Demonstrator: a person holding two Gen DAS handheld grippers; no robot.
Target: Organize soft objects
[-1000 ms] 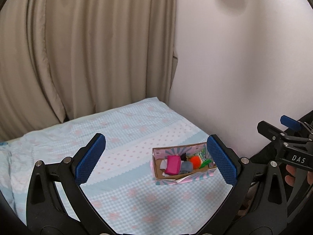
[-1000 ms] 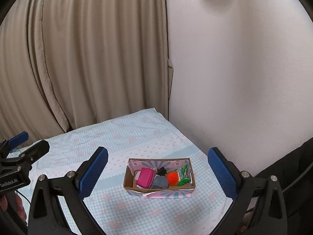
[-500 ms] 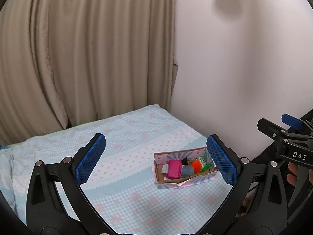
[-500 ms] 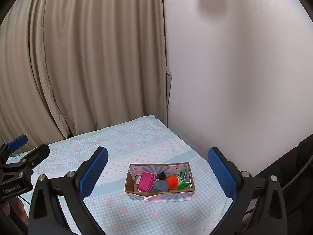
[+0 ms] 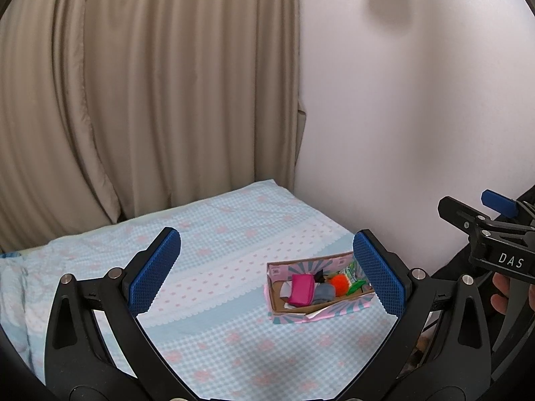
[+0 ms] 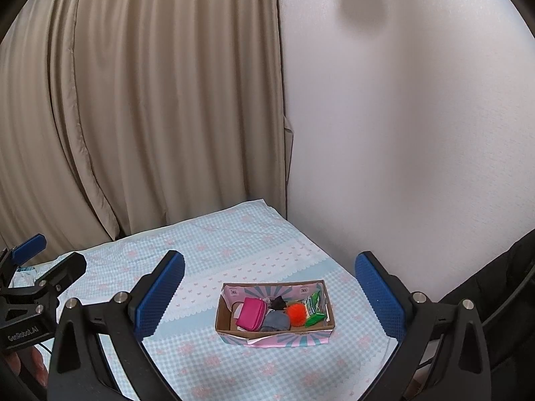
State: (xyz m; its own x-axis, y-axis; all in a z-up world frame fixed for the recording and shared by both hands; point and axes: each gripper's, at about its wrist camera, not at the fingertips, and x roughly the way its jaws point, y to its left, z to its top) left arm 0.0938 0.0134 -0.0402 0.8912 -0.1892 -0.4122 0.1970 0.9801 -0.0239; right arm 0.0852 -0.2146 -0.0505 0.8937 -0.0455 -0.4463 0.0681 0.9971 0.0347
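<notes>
A small cardboard box [image 5: 277, 310] [image 6: 222, 325] with a pink and teal pattern sits on the bed. In it lie a pink pouch [image 5: 301, 289] [image 6: 251, 313], a grey soft piece [image 5: 323, 293] [image 6: 276, 321], an orange pom-pom [image 5: 338, 281] [image 6: 296, 313], a black piece [image 6: 277, 301] and green packets [image 5: 354, 288] [image 6: 314, 317]. My left gripper [image 5: 265, 275] is open and empty, held well back above the bed. My right gripper [image 6: 269, 295] is open and empty, also far from the box.
The bed [image 5: 217, 240] [image 6: 214, 244] has a light blue checked sheet with pink marks. Beige curtains [image 5: 150, 100] hang behind it; a white wall [image 6: 401, 133] is on the right. The other gripper shows at each view's edge [image 5: 495, 234] [image 6: 30, 294].
Both views have drawn back and tilted up a little, so the box sits lower and smaller in frame. Both grippers stay open and empty.
</notes>
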